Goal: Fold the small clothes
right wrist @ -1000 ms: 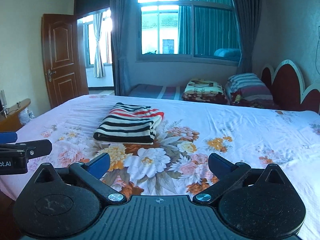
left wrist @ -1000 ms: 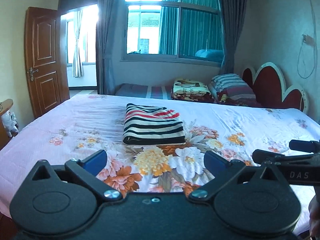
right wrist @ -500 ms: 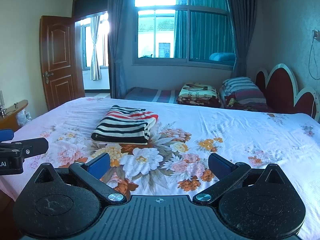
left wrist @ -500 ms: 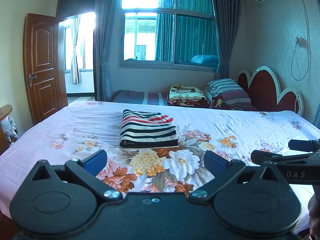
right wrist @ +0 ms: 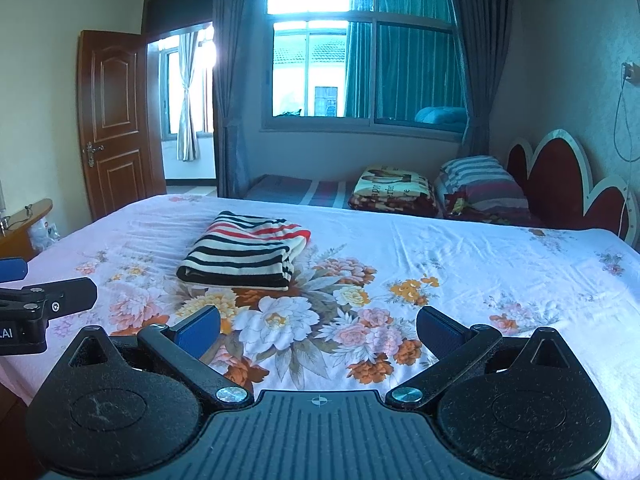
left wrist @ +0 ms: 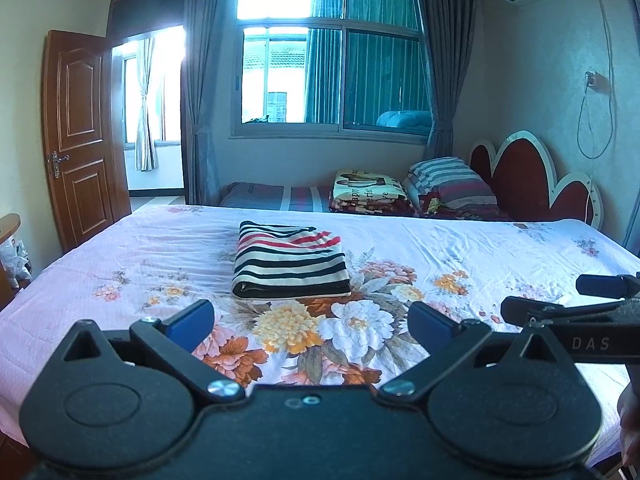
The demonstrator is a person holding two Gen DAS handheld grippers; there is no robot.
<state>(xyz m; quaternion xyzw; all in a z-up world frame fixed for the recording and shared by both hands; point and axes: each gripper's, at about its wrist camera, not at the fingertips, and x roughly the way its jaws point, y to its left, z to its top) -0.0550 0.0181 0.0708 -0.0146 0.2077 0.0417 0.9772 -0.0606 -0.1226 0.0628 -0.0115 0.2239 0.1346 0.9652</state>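
Striped cloth, black, cream and red: one folded garment (left wrist: 290, 264), lying flat on the floral bedsheet (left wrist: 460, 248), ahead of both tongs and touched by neither. Left gripper (left wrist: 310, 320): blue-padded fingers spread wide, nothing between them, held above the near edge of the bed; garment straight beyond it. Right gripper (right wrist: 318, 328): fingers likewise apart and empty, beside the left one; garment ahead and to its left. Folded blanket (left wrist: 370, 196) and striped pillow (left wrist: 452, 186): far beyond the garment, near the red headboard (left wrist: 524, 184).
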